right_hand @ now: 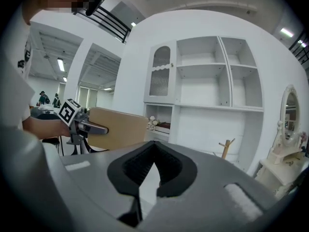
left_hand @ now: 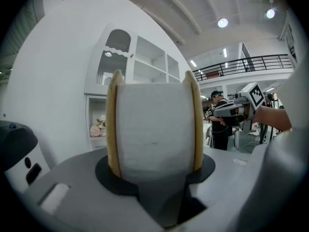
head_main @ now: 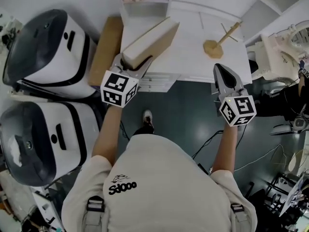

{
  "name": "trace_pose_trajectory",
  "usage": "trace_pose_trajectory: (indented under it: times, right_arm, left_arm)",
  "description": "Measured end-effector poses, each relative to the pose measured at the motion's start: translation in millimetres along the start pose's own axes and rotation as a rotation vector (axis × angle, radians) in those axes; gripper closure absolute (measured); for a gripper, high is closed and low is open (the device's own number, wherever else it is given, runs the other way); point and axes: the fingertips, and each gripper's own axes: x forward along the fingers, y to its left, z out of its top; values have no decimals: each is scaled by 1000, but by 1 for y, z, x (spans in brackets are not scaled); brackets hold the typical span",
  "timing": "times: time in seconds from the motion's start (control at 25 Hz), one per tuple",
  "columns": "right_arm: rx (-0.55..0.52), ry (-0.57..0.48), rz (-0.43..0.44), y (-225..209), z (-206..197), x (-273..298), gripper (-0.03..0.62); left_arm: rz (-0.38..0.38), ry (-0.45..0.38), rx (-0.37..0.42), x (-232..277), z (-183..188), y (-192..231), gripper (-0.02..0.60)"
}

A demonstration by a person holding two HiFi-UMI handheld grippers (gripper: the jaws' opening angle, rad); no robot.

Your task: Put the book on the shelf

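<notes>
The book (head_main: pixel 150 41), tan covers with its white page edge upward, is held tilted over the left front of the white worktop (head_main: pixel 188 37), before the white shelf (right_hand: pixel 198 86), not on it; the left claw (head_main: pixel 134 62) is clamped partway wide across its near end; the right claw (head_main: pixel 219 70), well apart, is closed and empty; a small wooden stand (head_main: pixel 218 42) sits on the worktop.

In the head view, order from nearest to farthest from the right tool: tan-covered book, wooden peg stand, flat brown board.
1. Wooden peg stand, just ahead of right tool
2. Tan-covered book, left, in left tool
3. Flat brown board, far left
</notes>
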Motion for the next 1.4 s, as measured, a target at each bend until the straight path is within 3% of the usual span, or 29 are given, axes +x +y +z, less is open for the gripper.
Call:
trace_pose_trajectory:
  times: [0.24,0.56,0.84,1.12,1.4]
  right_arm:
    - [73,33,6,-2,-12,61,592]
    - [62,86,97,17,-29,126,592]
    - [51,69,186,9,-41,175,592]
    - [133,78,258,-16,-80,250,592]
    - [134,113,254,-46,-110,313,591]
  left_arm:
    - [16,55,-12,16,-22,47,347]
    - [52,149,9,33,-64,87,347]
    - [139,251,269,86,-86,124,346]
    - [196,396,587,171,-107,167,347]
    - [221,550,867,240,-147,202,344]
